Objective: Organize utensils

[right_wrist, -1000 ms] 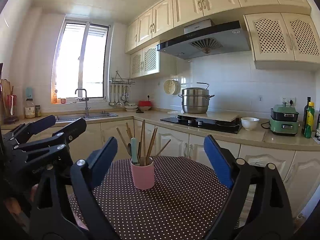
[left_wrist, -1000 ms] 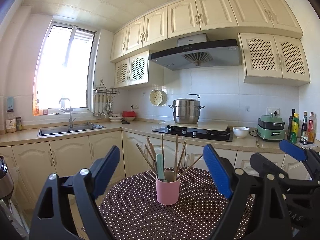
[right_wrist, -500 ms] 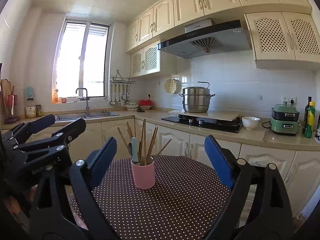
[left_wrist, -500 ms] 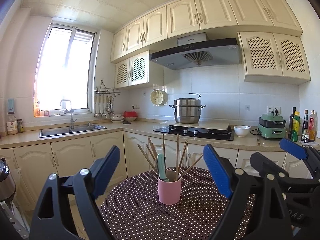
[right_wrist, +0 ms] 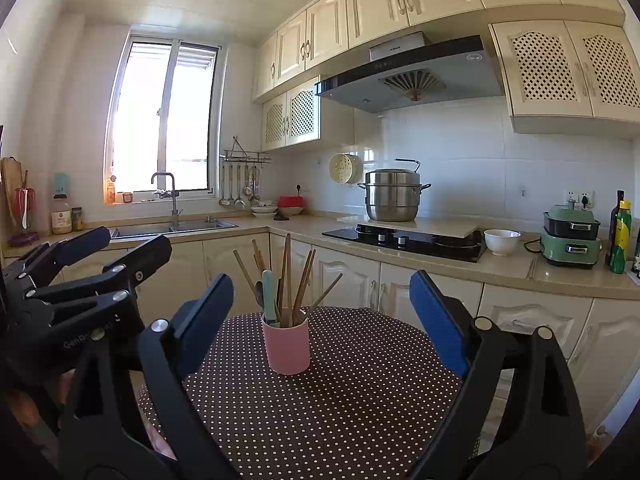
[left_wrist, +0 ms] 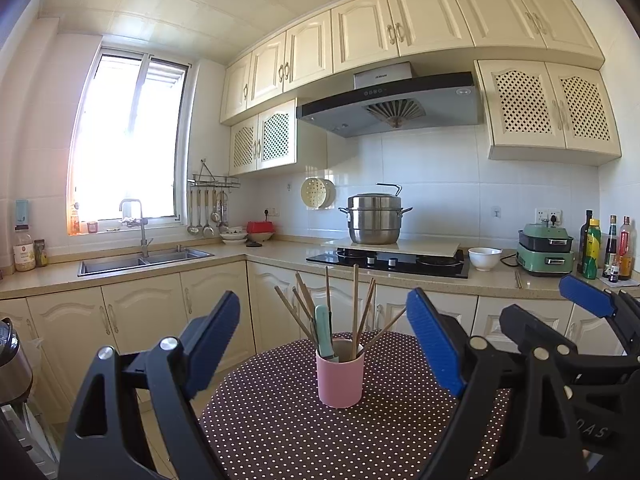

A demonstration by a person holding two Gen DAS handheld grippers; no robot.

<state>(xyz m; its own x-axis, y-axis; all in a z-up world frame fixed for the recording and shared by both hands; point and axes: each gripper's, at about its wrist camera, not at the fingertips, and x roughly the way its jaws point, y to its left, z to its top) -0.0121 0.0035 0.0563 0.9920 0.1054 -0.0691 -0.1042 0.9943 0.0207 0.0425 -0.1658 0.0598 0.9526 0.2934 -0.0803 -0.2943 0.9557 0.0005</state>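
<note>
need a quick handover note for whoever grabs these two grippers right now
Left gripper: open, empty, held short of the pink cup.
Right gripper: open, empty, also short of the cup.
The cup stands upright on the polka-dot table, holding chopsticks and a mint-handled utensil.
Done: all visible utensils are in the cup.
Left: possibly nothing; check for strays out of view.

**Kitchen backdrop beyond the dotted table**

A steel steamer pot (left_wrist: 374, 218) is sitting on a board over the black hob (left_wrist: 388, 261), under the range hood (left_wrist: 390, 104). A white bowl (left_wrist: 484, 258) is resting to its right, near a green cooker (left_wrist: 545, 249) and bottles (left_wrist: 606, 246). A sink (left_wrist: 144, 259) is lying far left below the bright window (left_wrist: 128, 148)
</note>
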